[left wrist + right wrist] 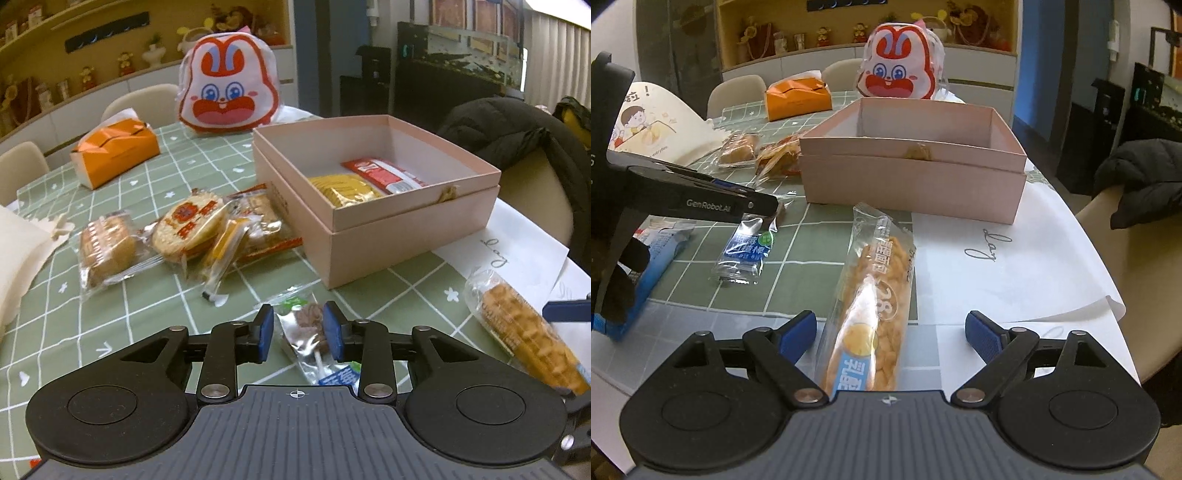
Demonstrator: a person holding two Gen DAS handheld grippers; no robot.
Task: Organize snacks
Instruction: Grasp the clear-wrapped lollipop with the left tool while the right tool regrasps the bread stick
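- My left hand-held gripper point(299, 334), at the lower centre of its view, has its blue pads narrowed around a small clear-wrapped brown candy packet point(308, 325) lying on the green checked worktop point(147, 314).
- My right hand-held gripper point(891, 336) is spread wide either side of a long clear-wrapped golden bread stick point(873, 314).
- The open pink cardboard box point(388, 221) sits centre right, holding a yellow packet point(343, 188) and a red one point(388, 173).
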